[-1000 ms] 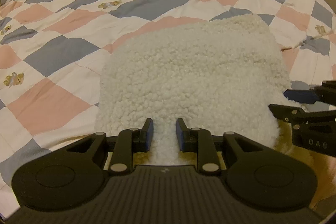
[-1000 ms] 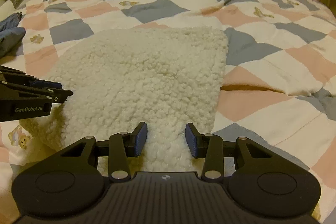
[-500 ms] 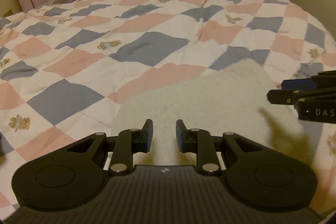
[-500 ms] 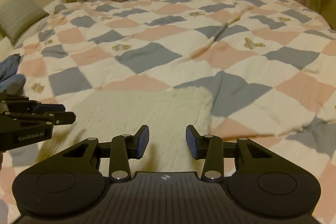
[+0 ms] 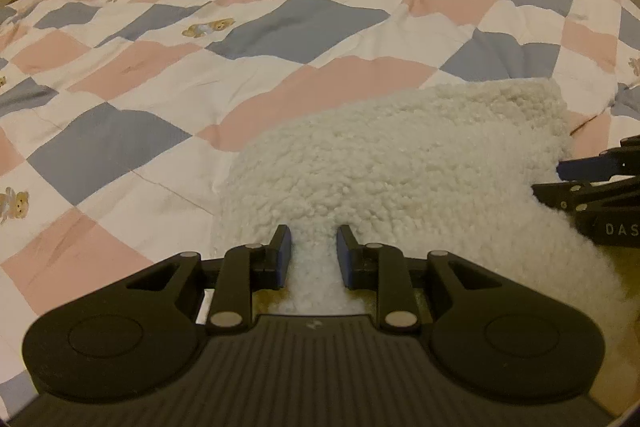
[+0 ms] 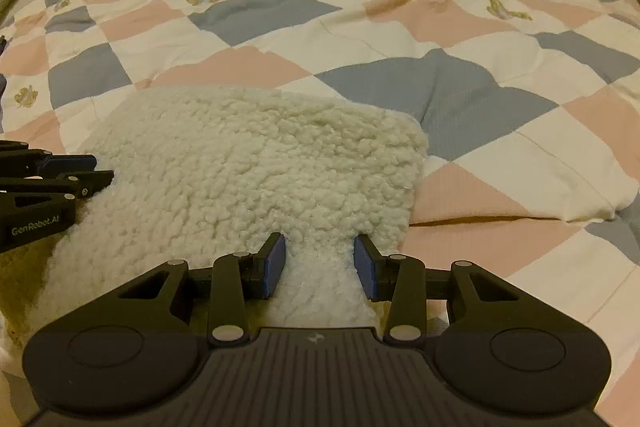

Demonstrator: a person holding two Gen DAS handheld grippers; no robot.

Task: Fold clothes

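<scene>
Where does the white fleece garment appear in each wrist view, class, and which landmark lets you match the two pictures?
Left wrist view: the white fleece garment fills the lower centre and right, its near edge between the left gripper jaws.
Right wrist view: it fills the lower centre and left, near edge between the right gripper jaws.
Shared landmark: the checked quilt under it, with one teddy-bear print beyond the garment in both views.
</scene>
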